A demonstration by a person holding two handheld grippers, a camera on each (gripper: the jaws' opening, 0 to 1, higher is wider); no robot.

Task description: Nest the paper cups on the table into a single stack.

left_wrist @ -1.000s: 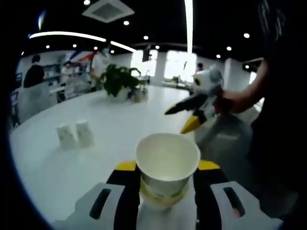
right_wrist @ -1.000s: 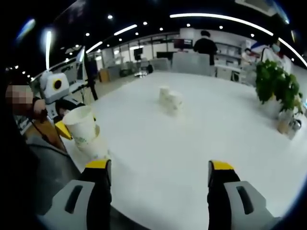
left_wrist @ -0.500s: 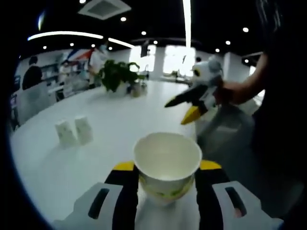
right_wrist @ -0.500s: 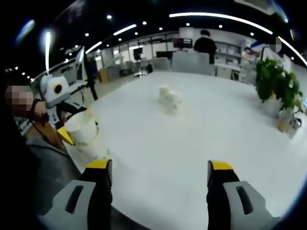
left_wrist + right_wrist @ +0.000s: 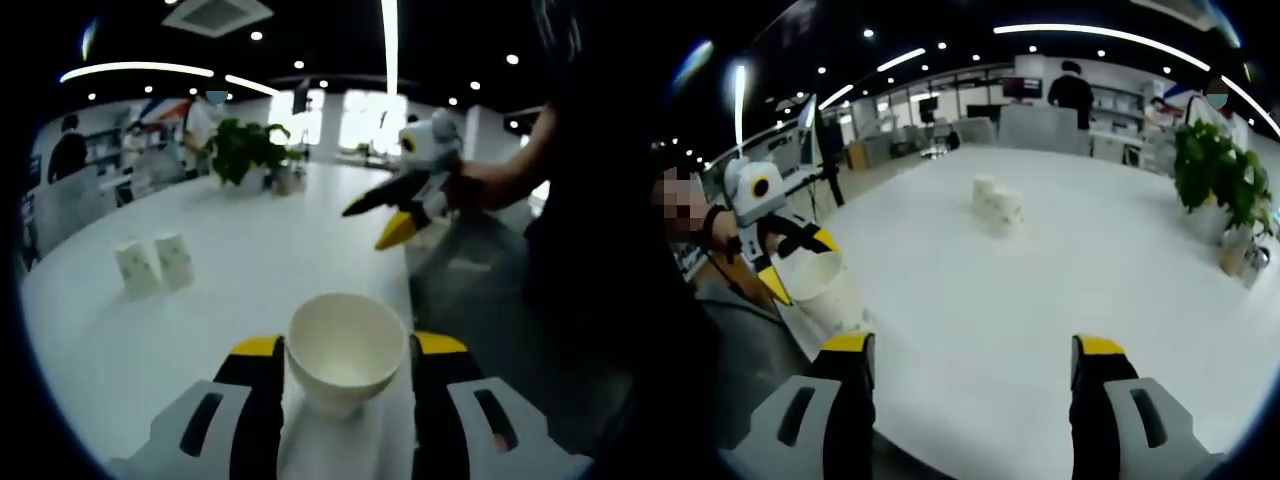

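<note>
Your left gripper (image 5: 345,372) is clamped on a cup (image 5: 347,350); your right gripper (image 5: 973,372) hangs with its jaws spread wide.

**No readable text on show**

Nothing legible here; the paper cup (image 5: 346,350) shows a plain white inside, the 2 far cups (image 5: 997,206) carry only blurred marks, and the background screens and banners are too soft to read.
</note>
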